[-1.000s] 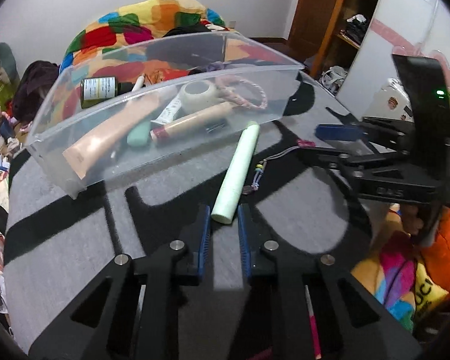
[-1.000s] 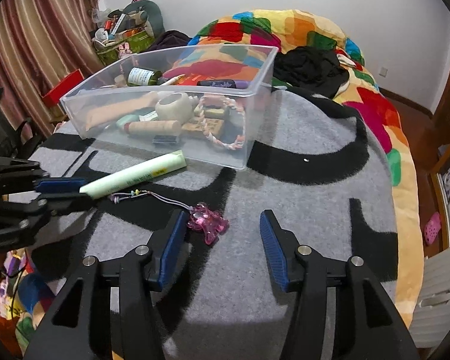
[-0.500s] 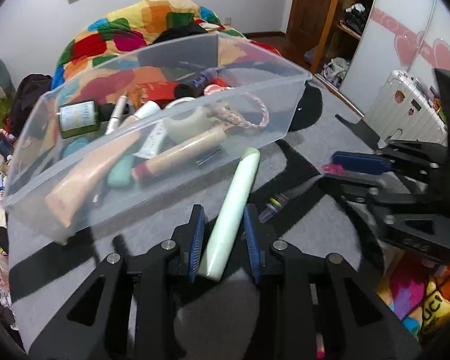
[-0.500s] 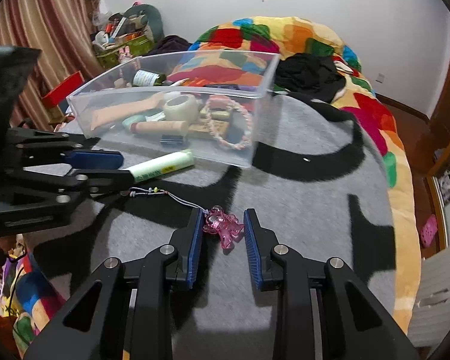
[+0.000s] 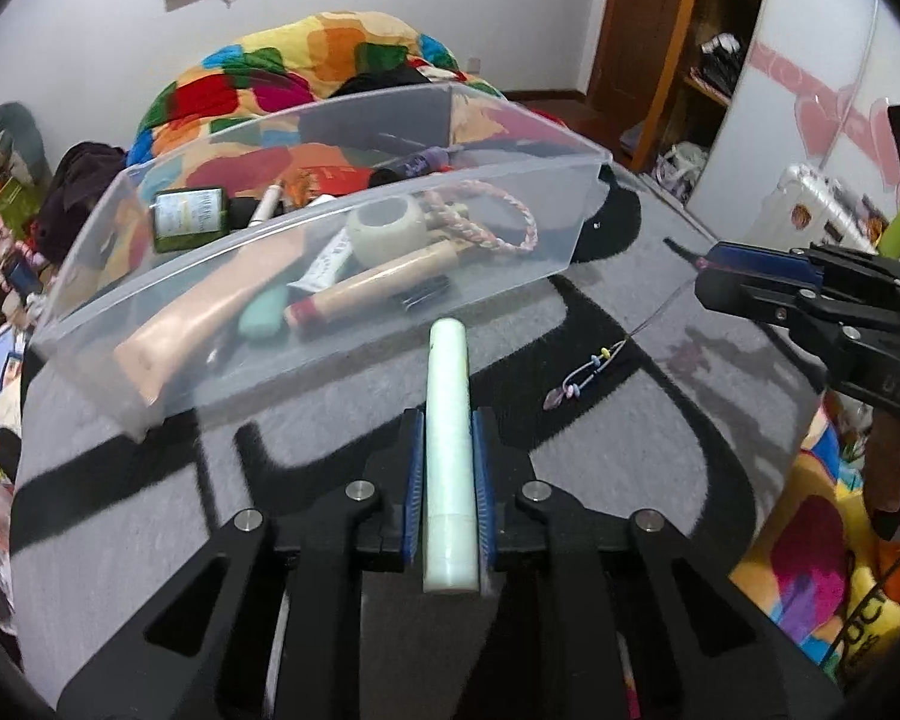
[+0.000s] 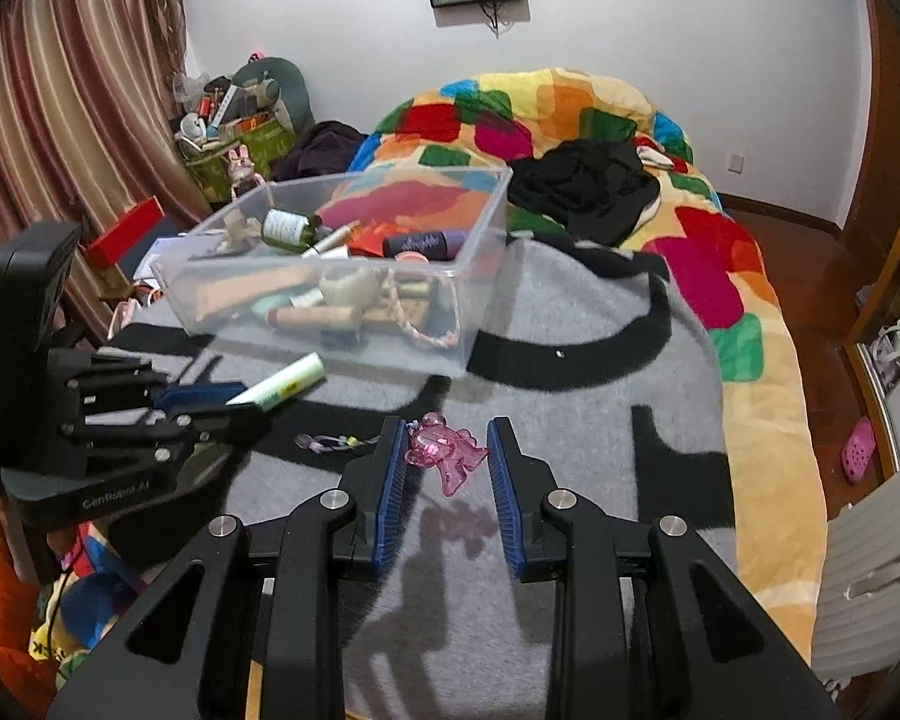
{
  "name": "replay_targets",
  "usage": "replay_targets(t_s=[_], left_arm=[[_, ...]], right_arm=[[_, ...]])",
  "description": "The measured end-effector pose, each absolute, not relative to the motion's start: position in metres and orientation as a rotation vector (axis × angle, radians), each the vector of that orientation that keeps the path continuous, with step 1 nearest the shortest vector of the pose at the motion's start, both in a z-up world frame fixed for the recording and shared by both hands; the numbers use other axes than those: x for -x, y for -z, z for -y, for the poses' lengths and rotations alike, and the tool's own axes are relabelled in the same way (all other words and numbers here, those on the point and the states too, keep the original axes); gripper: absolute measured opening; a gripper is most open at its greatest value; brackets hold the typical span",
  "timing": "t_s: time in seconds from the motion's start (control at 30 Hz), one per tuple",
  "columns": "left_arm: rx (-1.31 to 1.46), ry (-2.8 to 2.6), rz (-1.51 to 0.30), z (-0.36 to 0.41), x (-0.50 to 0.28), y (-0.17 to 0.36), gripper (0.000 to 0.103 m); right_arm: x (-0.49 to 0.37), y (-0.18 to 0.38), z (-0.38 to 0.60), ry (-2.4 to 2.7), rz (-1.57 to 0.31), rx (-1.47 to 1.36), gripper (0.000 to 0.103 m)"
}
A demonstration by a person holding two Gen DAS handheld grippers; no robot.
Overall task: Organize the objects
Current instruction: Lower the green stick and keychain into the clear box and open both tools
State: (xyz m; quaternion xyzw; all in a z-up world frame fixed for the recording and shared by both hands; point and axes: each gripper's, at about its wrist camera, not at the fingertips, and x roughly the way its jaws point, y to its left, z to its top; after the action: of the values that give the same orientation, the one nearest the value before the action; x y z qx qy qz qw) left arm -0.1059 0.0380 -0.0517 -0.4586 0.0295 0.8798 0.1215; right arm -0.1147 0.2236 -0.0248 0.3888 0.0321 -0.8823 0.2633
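Note:
My left gripper [image 5: 448, 429] is shut on a pale green tube [image 5: 448, 414] and holds it above the grey blanket, pointing at the clear plastic bin [image 5: 306, 240]. It shows in the right wrist view too [image 6: 210, 402], with the tube [image 6: 285, 381]. My right gripper [image 6: 444, 450] is shut on a pink charm [image 6: 444, 453] lifted off the blanket; its beaded cord [image 6: 330, 441] hangs to the left. In the left wrist view the right gripper [image 5: 726, 276] is at the right, the cord [image 5: 588, 369] dangling below.
The bin holds a tape roll [image 5: 384, 231], rope ring [image 5: 492, 216], green bottle [image 5: 189, 219] and several tubes. A grey and black blanket [image 6: 600, 420] covers the bed. A colourful quilt [image 6: 540, 120] and black clothing [image 6: 582, 186] lie behind.
My left gripper closed on the green tube and lifted it toward the bin. My right gripper closed on the pink charm and raised it off the blanket.

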Motion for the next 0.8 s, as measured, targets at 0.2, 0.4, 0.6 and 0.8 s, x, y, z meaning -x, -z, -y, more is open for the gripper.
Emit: replay_targets(t_s=[0.2, 0.4, 0.6, 0.8], left_arm=[[1.255, -2.637, -0.002, -0.025, 0.09, 0.029, 0.015], [1.148, -2.7, 0.054, -0.013, 0.08, 0.0, 0.015], [1.048, -2.766, 0.086, 0.0, 0.08, -0.028, 0.015], [1.016, -2.819, 0.121, 0.015, 0.099, -0.041, 0.015]], right_arm=[[0.111, 0.004, -0.214, 2.387, -0.083, -0.98, 0.025], [0.111, -0.023, -0.2, 2.39, -0.073, -0.891, 0.025], [0.123, -0.048, -0.186, 2.407, -0.058, -0.812, 0.025], [0.145, -0.066, -0.171, 2.435, -0.028, -0.766, 0.025]])
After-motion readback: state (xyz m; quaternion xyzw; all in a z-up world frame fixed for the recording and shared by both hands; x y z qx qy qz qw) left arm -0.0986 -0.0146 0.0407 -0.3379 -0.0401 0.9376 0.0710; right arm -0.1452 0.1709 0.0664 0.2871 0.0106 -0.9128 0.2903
